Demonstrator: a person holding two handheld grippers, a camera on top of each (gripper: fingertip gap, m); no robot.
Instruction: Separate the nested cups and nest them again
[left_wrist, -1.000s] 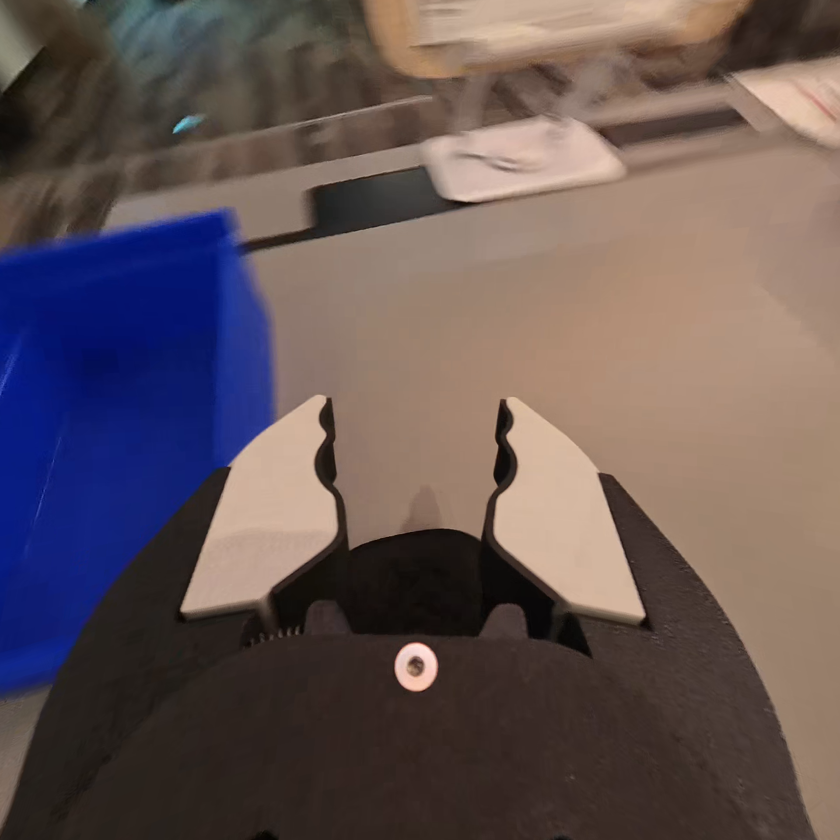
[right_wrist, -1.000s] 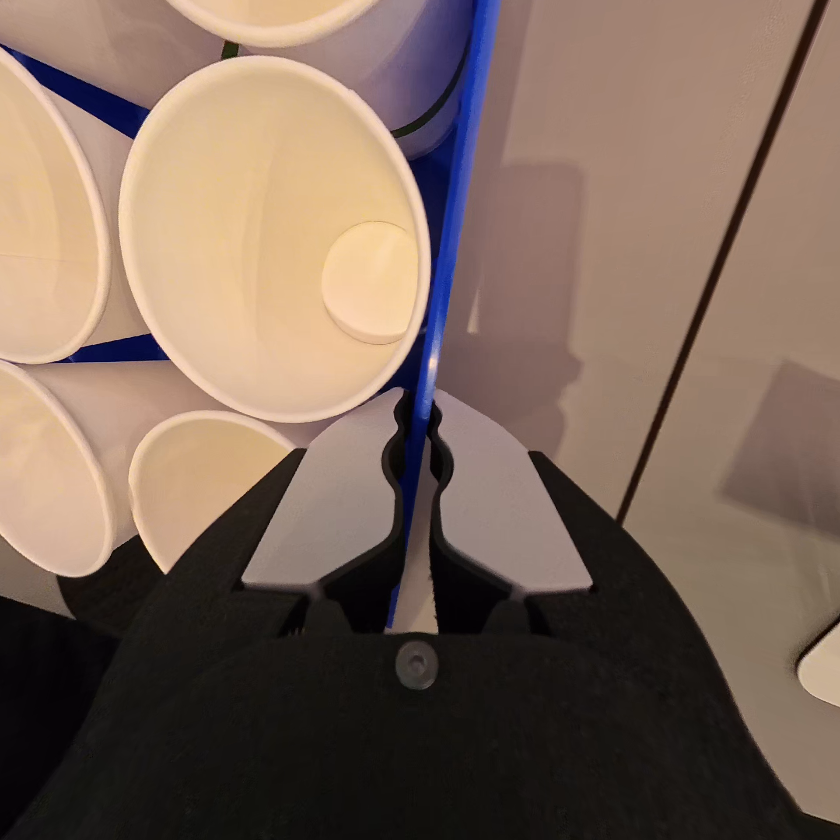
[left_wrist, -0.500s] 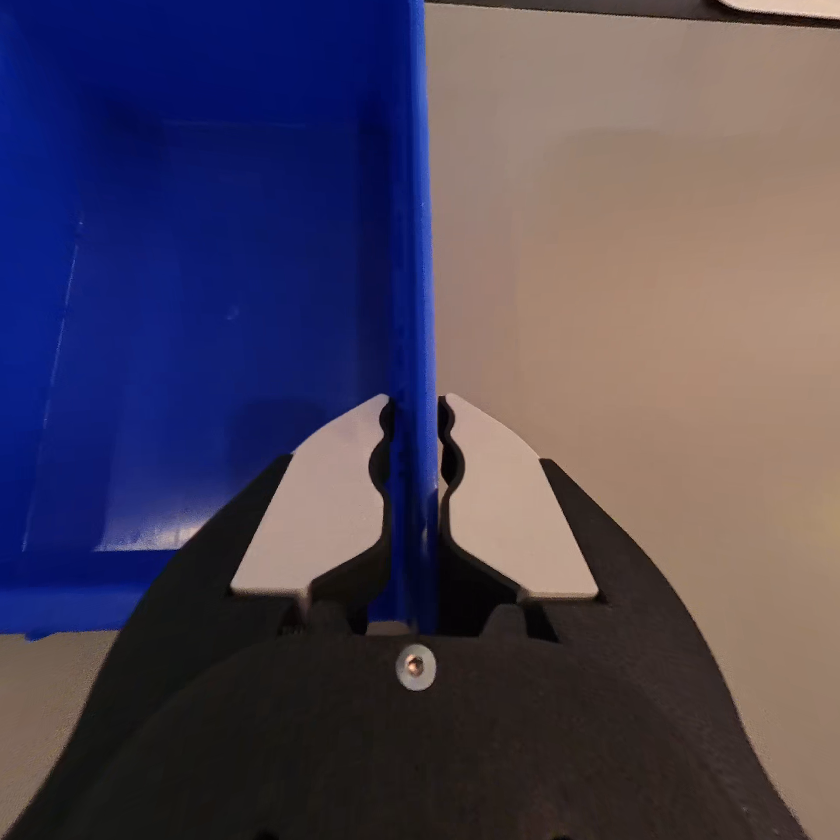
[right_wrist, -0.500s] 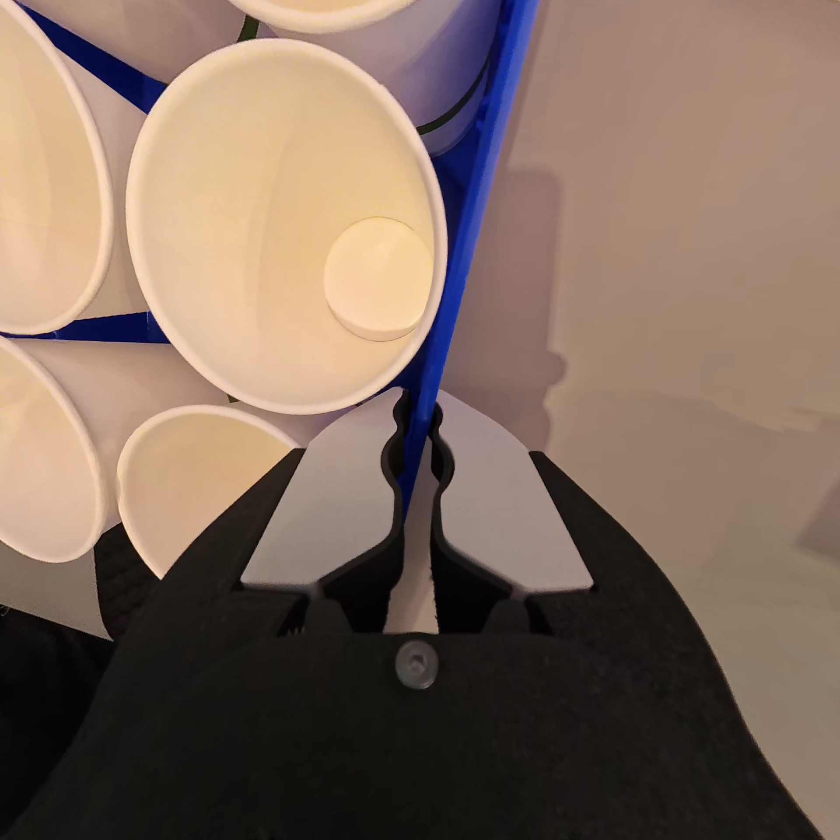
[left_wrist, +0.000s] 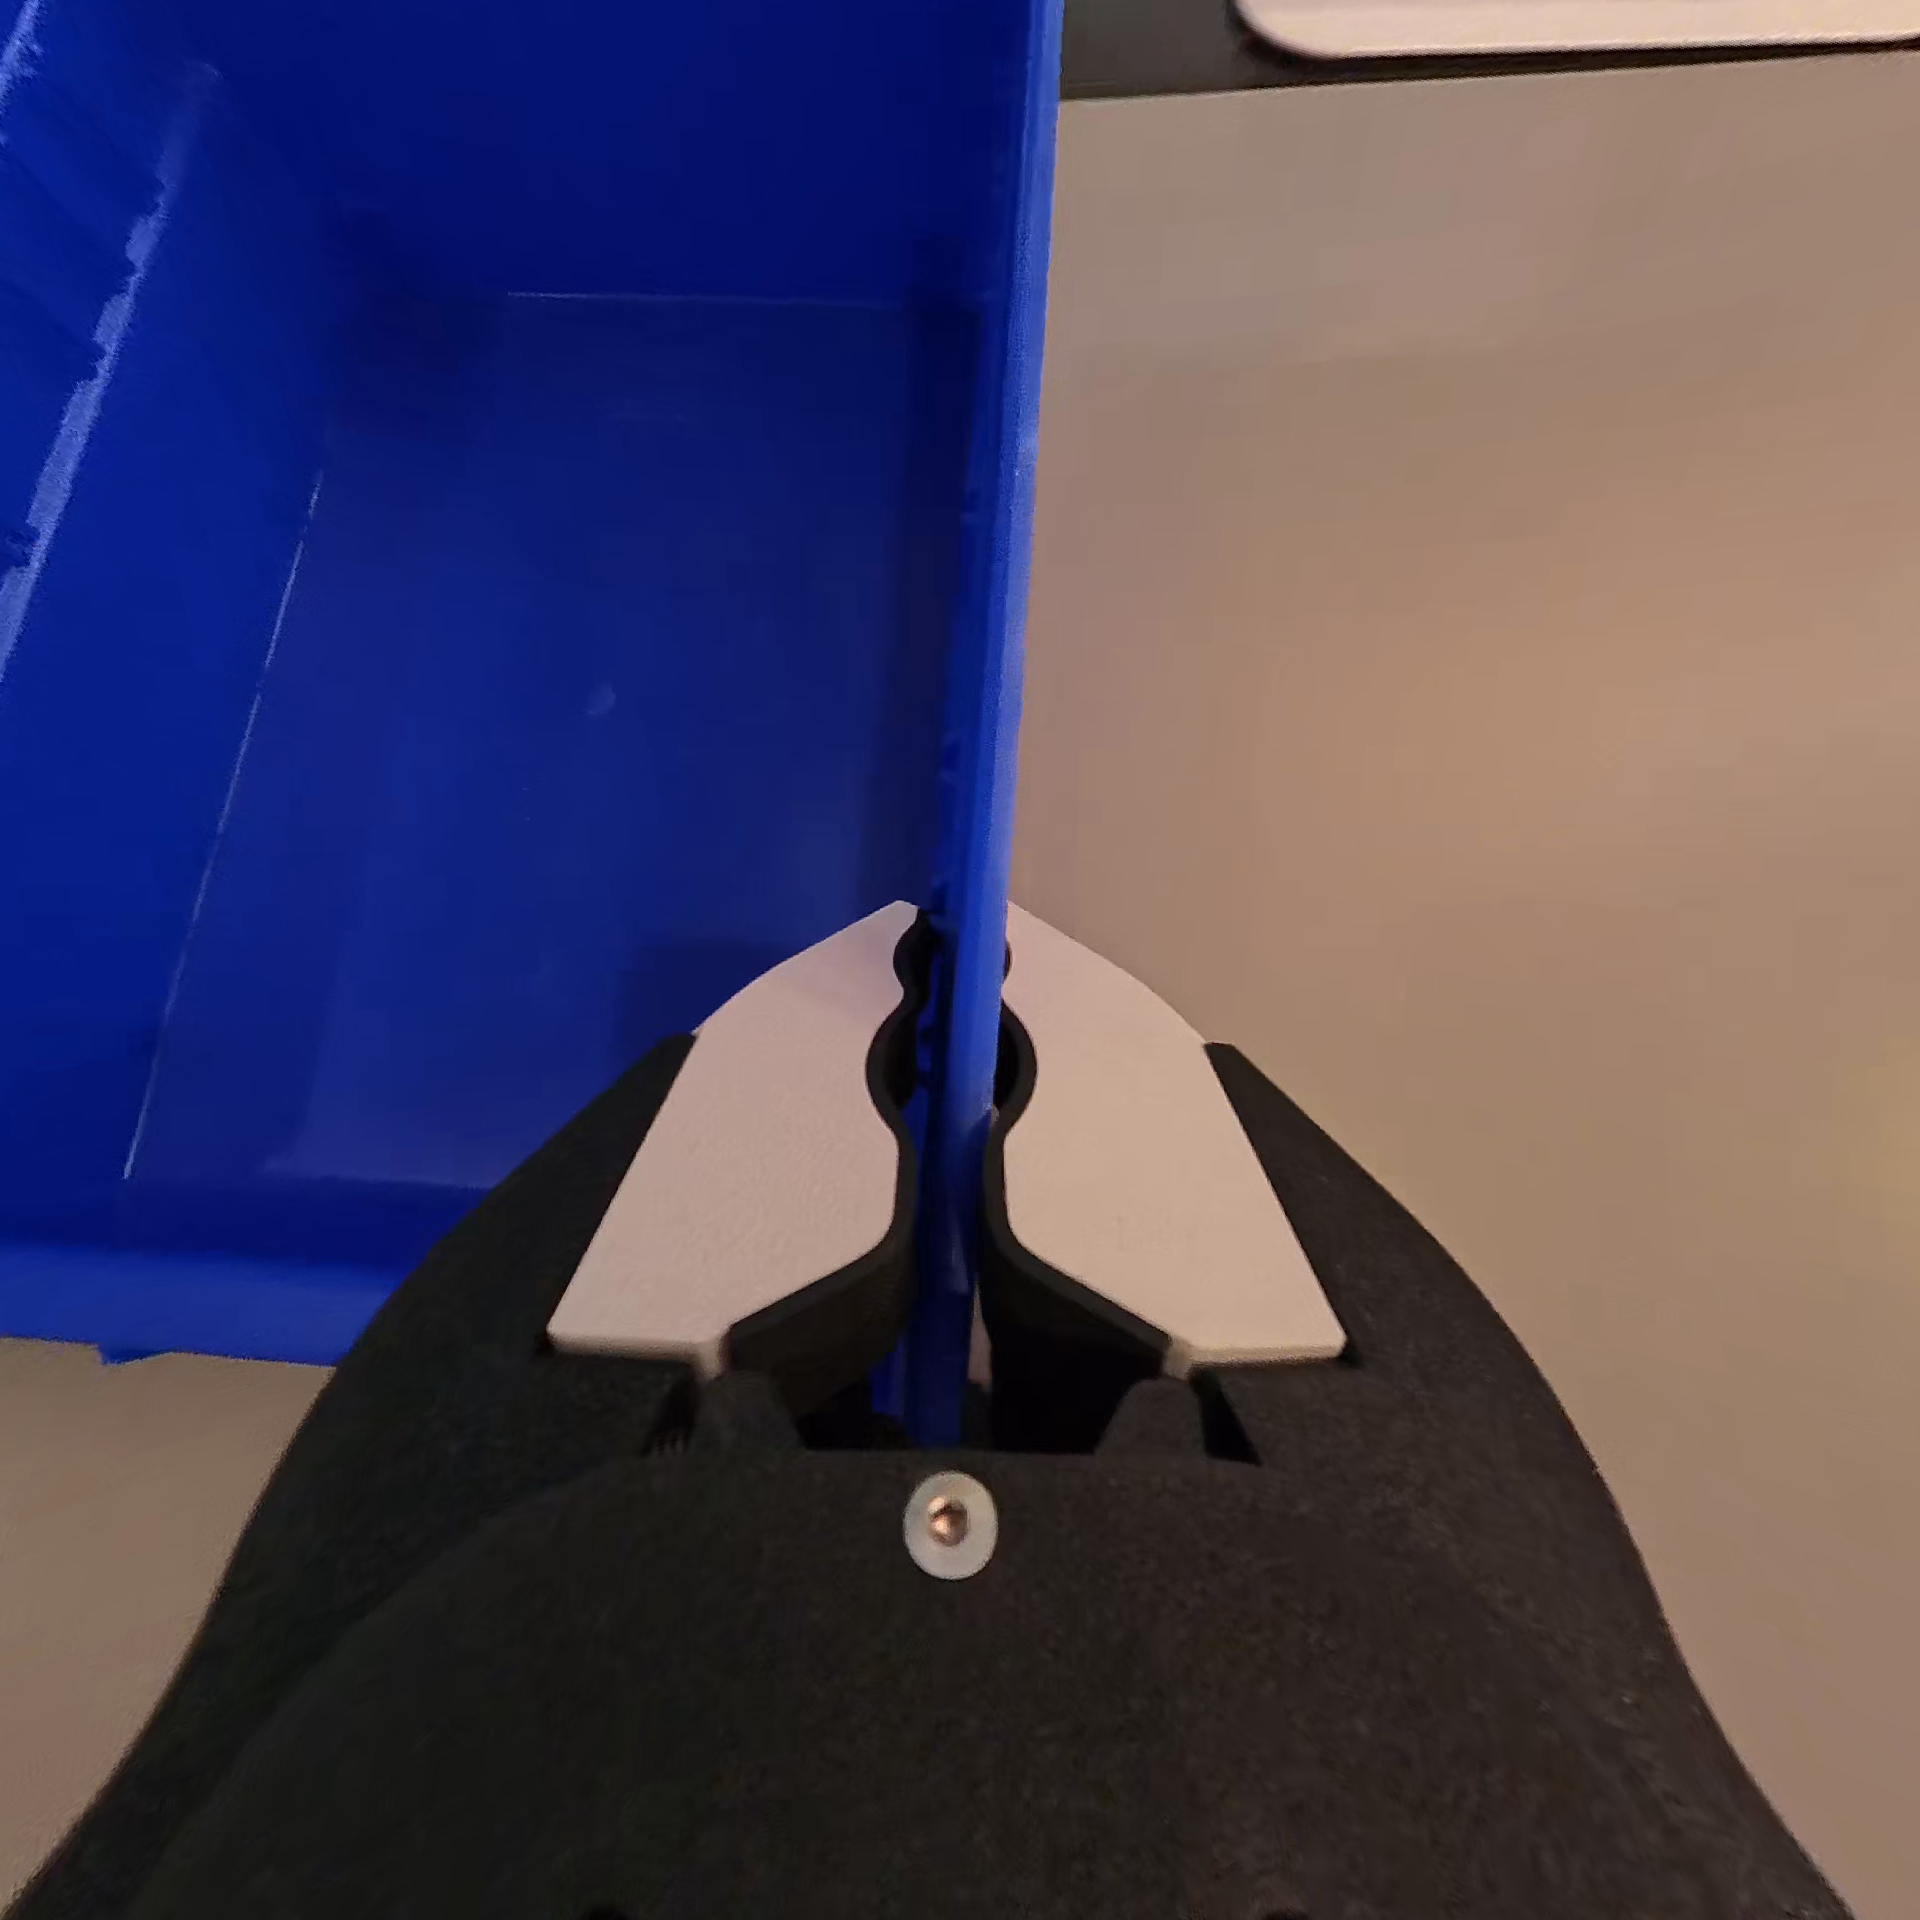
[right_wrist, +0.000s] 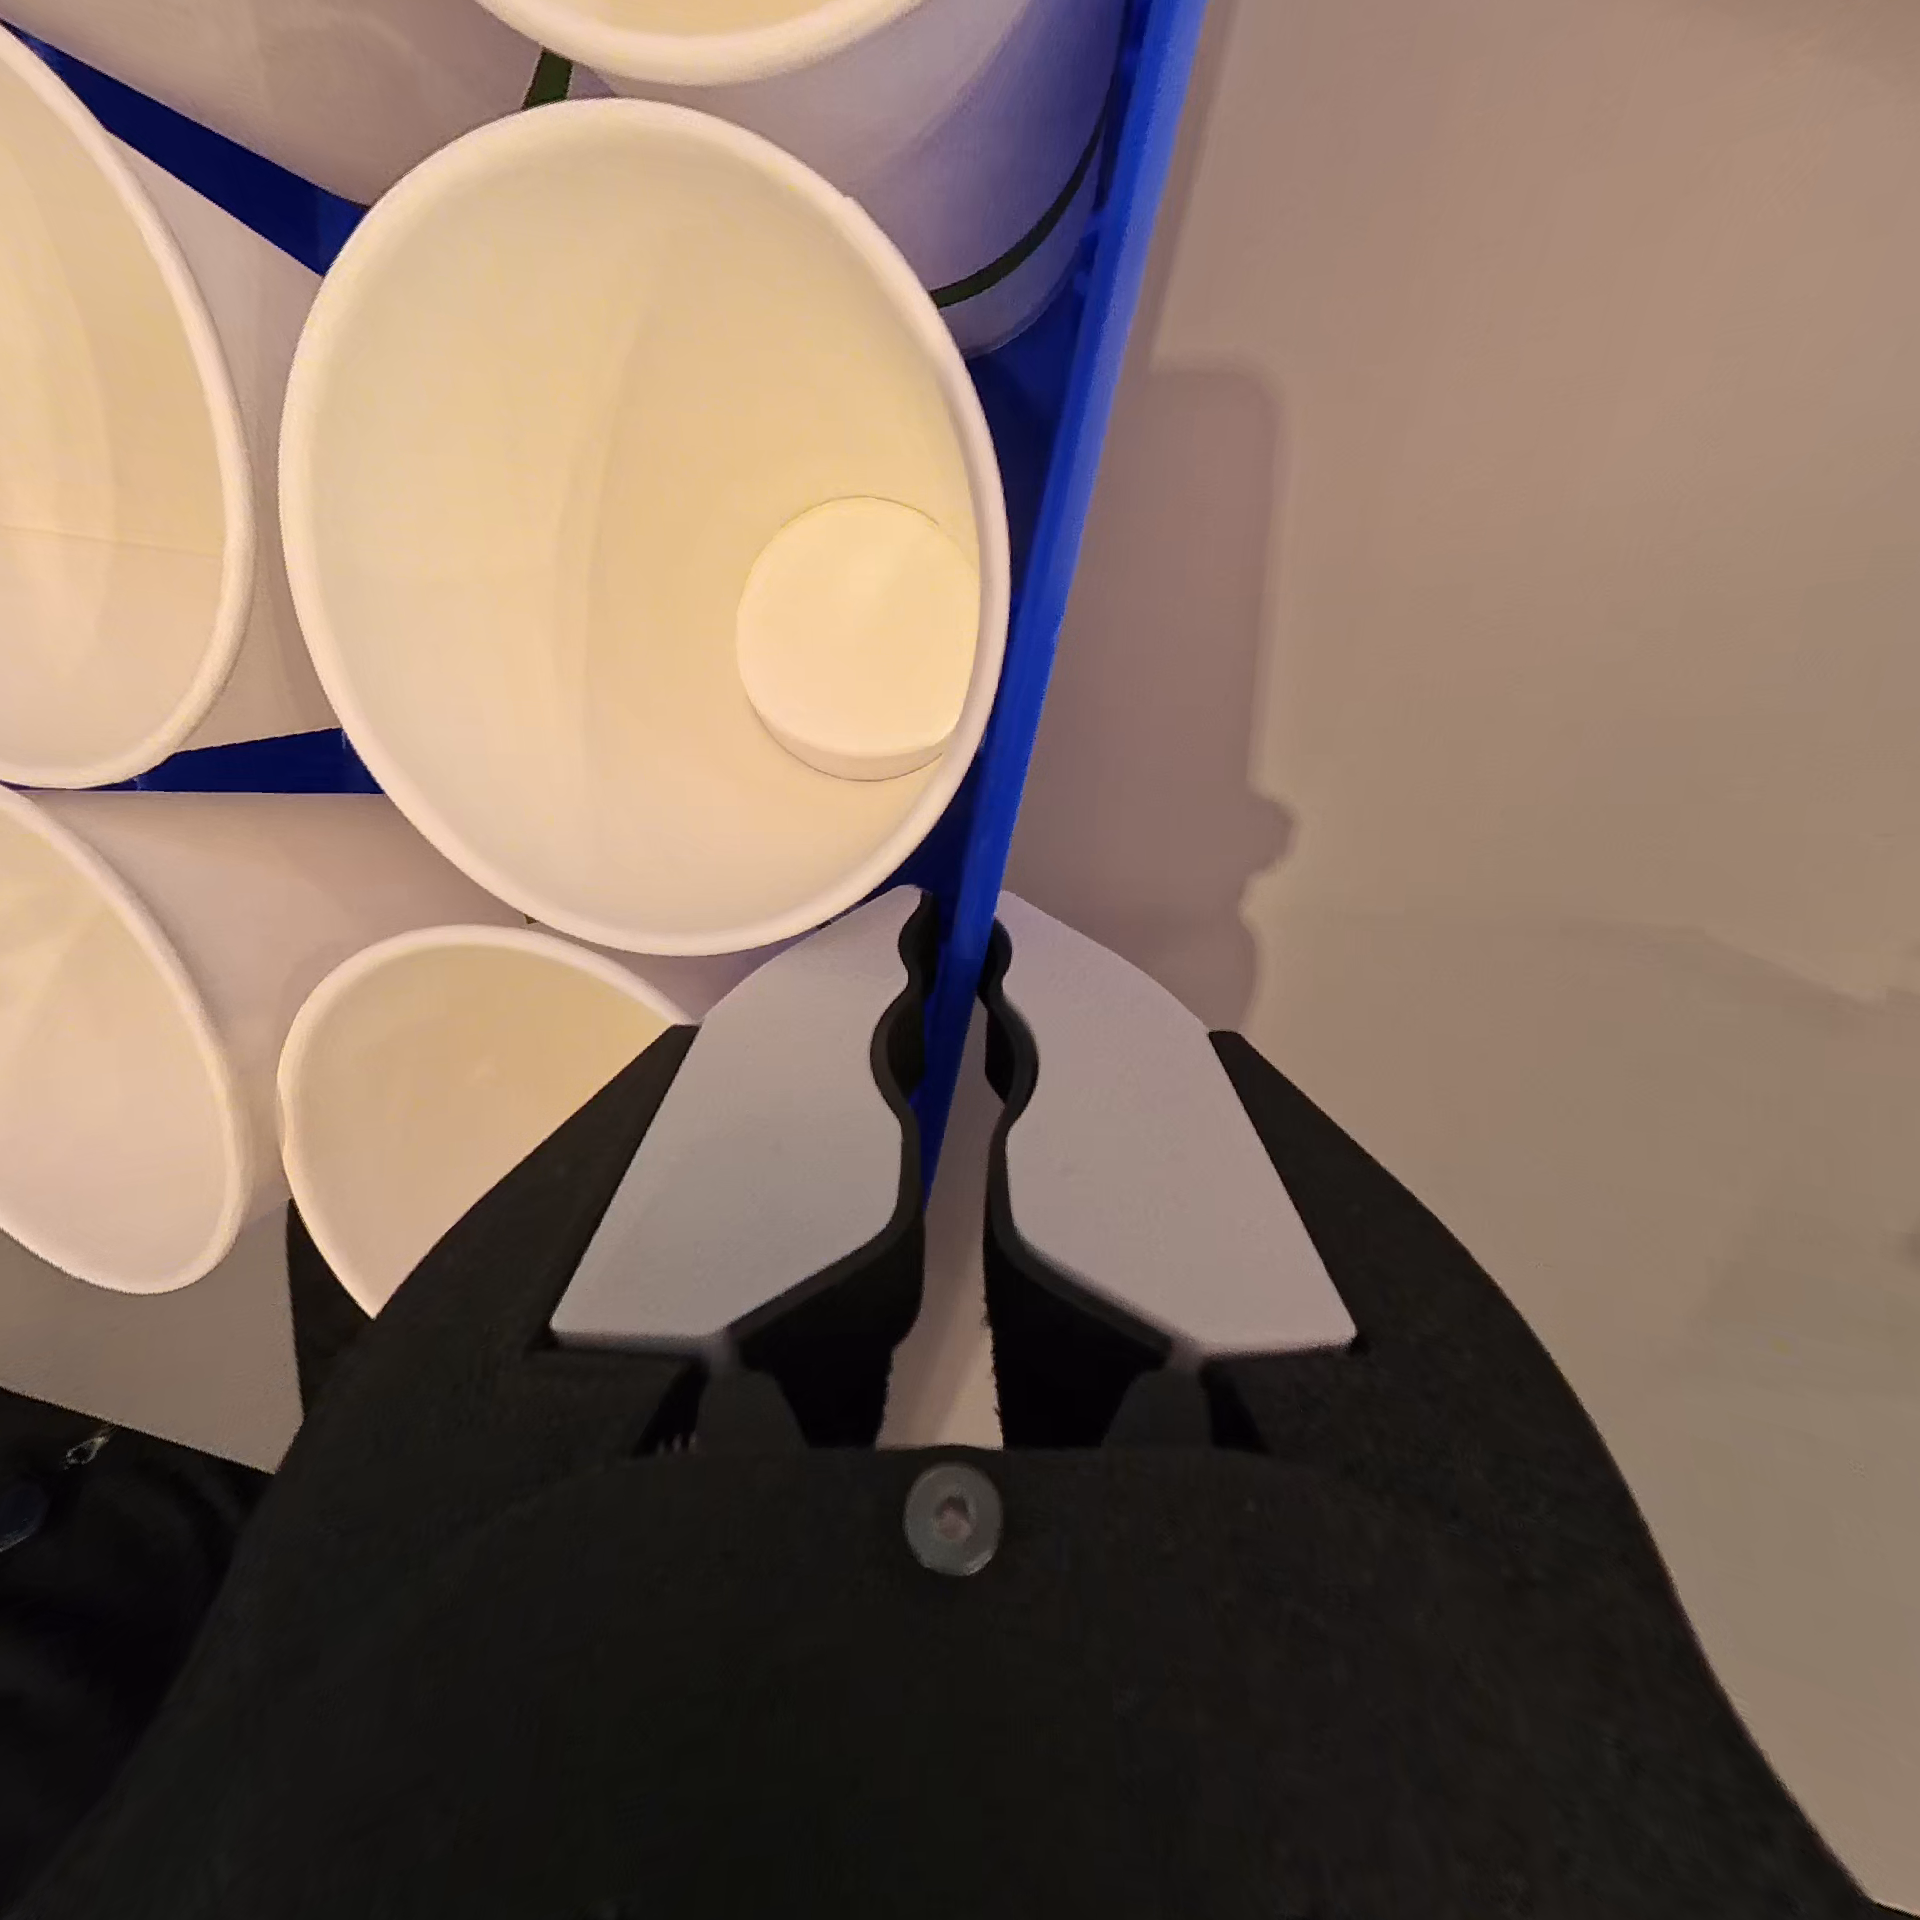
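In the left wrist view my left gripper (left_wrist: 961, 925) is shut on the right wall of an empty blue bin (left_wrist: 499, 644); the wall runs between the fingers. In the right wrist view my right gripper (right_wrist: 956, 914) is shut on the right wall of a blue bin (right_wrist: 1049, 582) that holds several white paper cups, open mouths toward the camera. The nearest cup (right_wrist: 623, 540) lies just left of the gripper, with a smaller-looking cup (right_wrist: 457, 1081) below it. I cannot tell whether any cups are nested.
Both bins are over a beige-grey tabletop (left_wrist: 1507, 727). A white flat object (left_wrist: 1558, 26) lies at the far edge in the left wrist view. Dark cloth (right_wrist: 125, 1558) shows at the lower left of the right wrist view.
My left gripper went from open beside the blue bin to shut on its right wall. My right gripper stayed shut on the cup bin's wall; the bin shifted slightly.
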